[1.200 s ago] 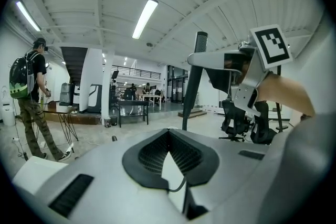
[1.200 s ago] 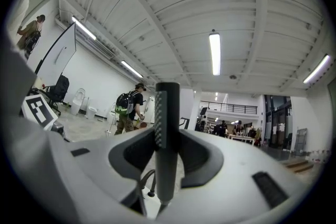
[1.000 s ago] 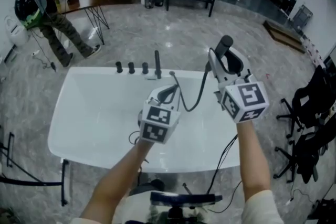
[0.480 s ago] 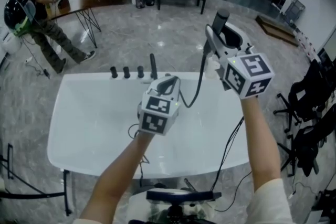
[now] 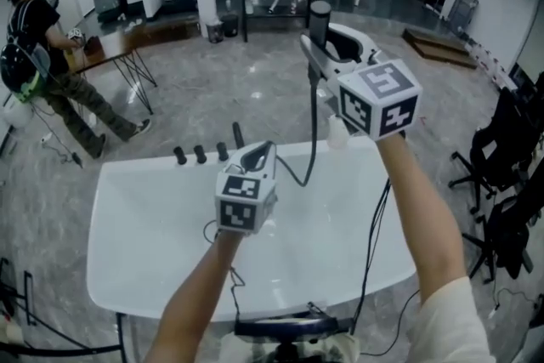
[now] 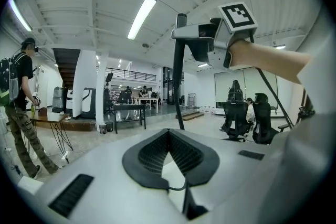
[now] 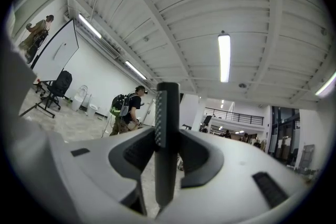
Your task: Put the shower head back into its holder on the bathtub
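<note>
The shower head (image 7: 168,107) – upright – sits clamped in the right gripper (image 7: 167,136).

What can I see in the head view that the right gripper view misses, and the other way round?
Only the head view shows the white bathtub, its dark taps, the hose and the left gripper. Only the right gripper view shows the long ceiling lamp and the nozzle strip on the shower head, which the right gripper clamps. Both show that shower head and the person with the backpack.
</note>
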`<action>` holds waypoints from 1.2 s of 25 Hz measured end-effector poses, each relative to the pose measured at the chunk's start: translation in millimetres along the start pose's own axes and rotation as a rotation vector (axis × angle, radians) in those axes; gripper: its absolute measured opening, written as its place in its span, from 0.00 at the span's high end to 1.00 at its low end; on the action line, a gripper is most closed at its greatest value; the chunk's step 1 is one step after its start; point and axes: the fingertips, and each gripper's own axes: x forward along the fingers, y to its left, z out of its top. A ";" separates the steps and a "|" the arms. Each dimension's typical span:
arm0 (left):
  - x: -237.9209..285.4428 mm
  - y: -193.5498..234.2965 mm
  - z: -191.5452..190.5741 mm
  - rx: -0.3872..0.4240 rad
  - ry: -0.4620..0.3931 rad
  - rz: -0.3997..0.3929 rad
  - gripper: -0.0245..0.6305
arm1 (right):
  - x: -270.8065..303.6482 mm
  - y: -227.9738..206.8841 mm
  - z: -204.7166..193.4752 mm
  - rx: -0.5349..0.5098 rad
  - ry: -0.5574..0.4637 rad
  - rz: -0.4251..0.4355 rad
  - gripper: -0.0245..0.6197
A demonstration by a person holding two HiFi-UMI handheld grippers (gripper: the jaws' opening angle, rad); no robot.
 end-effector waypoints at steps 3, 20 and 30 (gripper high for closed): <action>11.8 2.7 -0.1 0.006 0.011 0.011 0.96 | 17.8 -13.2 4.7 -0.004 -0.004 0.024 0.75; 50.5 37.0 -0.4 0.014 0.053 0.072 0.96 | 86.1 -70.6 28.8 0.054 -0.050 0.071 0.75; 60.7 43.5 -7.7 0.005 0.074 0.062 0.96 | 93.8 -70.0 15.2 0.076 -0.047 0.069 0.75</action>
